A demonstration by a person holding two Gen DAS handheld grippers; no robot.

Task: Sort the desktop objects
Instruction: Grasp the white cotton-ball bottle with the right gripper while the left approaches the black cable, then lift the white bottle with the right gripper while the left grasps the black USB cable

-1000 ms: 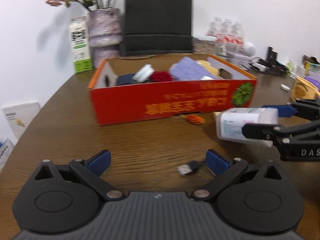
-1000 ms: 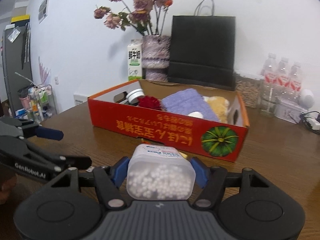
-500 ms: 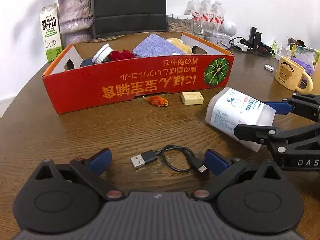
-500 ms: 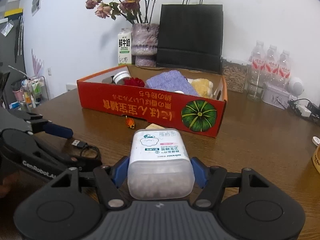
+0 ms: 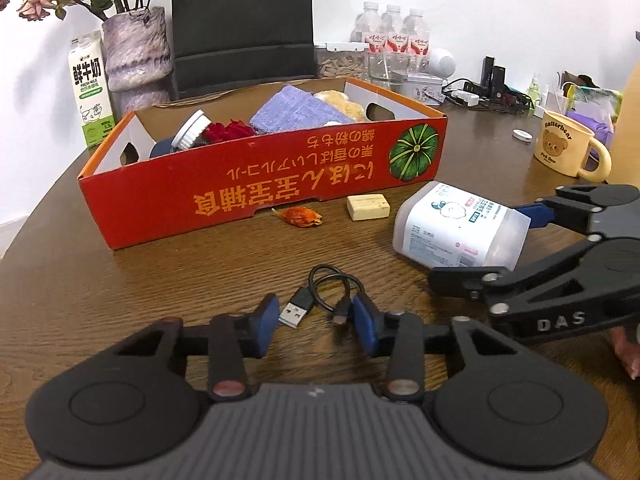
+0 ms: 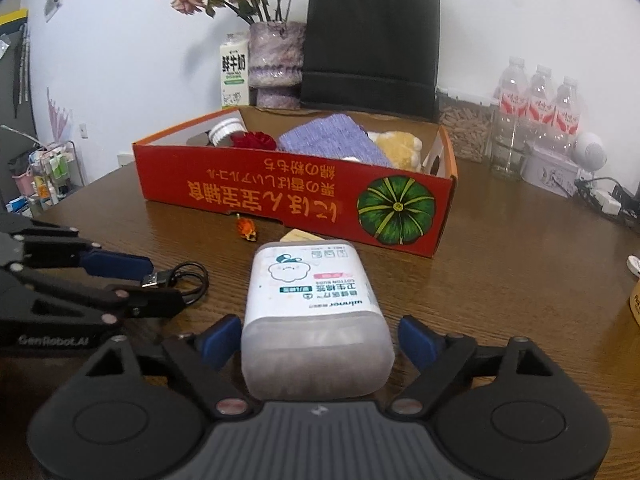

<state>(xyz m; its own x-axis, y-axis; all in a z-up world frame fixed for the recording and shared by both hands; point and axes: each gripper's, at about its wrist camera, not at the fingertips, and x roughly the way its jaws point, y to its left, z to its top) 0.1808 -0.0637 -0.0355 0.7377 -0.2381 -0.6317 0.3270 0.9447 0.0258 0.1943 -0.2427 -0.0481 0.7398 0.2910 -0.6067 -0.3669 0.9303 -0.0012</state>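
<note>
A black USB cable (image 5: 332, 276) lies coiled on the wooden table, and its two plugs sit between the closing jaws of my left gripper (image 5: 315, 322). The blue pads stand close beside the plugs. A white cotton-swab box (image 6: 312, 288) lies on its side on the table between the opening jaws of my right gripper (image 6: 320, 340), with a gap on each side of it. From the left wrist view the swab box (image 5: 452, 228) and the right gripper (image 5: 496, 244) are at the right. The red cardboard box (image 5: 280, 184) behind holds a purple cloth, a red flower and a jar.
A small orange toy (image 5: 300, 216) and a pale wooden block (image 5: 368, 207) lie in front of the red box. A yellow bear mug (image 5: 564, 148) stands at the right. A milk carton (image 5: 90, 88), a vase (image 5: 136, 52), a black bag (image 5: 240, 20) and water bottles (image 5: 392, 36) line the back.
My left gripper came up to the cable and its jaws narrowed around the plugs. My right gripper's jaws spread away from the swab box, which now rests on the table.
</note>
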